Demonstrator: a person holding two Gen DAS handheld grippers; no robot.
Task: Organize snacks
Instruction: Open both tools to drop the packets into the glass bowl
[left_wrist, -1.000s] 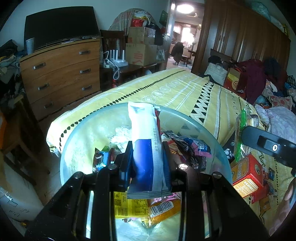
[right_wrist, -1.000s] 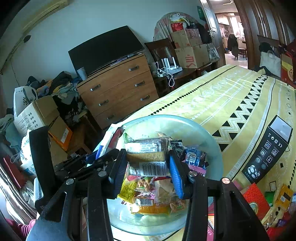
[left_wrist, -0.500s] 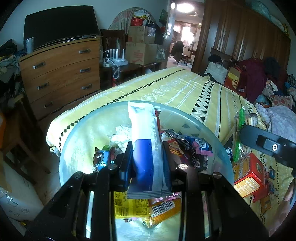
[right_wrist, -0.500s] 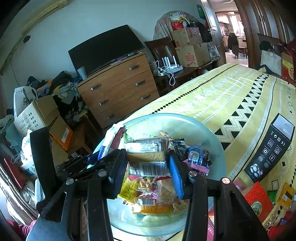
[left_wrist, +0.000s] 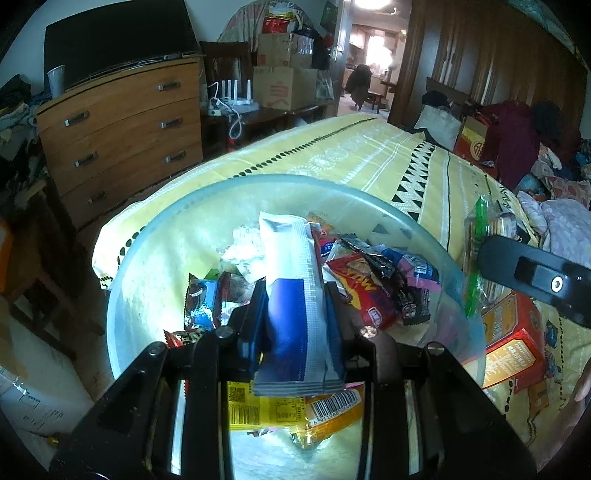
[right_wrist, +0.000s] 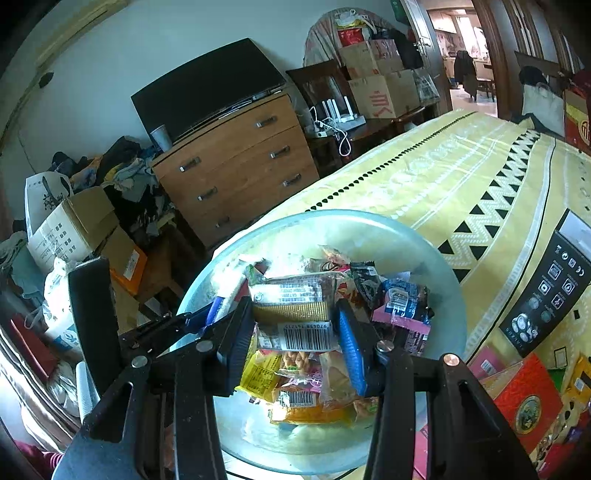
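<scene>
A clear glass bowl (left_wrist: 258, 181) holding several snack packets sits on the yellow bedspread. In the left wrist view my left gripper (left_wrist: 295, 317) is shut on a long white and blue packet (left_wrist: 291, 266), which stands upright over the bowl's snacks. In the right wrist view my right gripper (right_wrist: 295, 332) is shut on a gold and brown packet with a barcode (right_wrist: 295, 306), held just above the pile in the bowl (right_wrist: 332, 216). The left gripper's packet (right_wrist: 229, 288) shows at that bowl's left side. Both grippers are side by side over the bowl.
A black remote control (right_wrist: 550, 288) lies on the bedspread to the right of the bowl. Red snack boxes (left_wrist: 509, 343) and a green cracker packet (left_wrist: 480, 229) lie to the bowl's right. A wooden dresser (left_wrist: 118, 136) and cardboard boxes stand beyond the bed's edge.
</scene>
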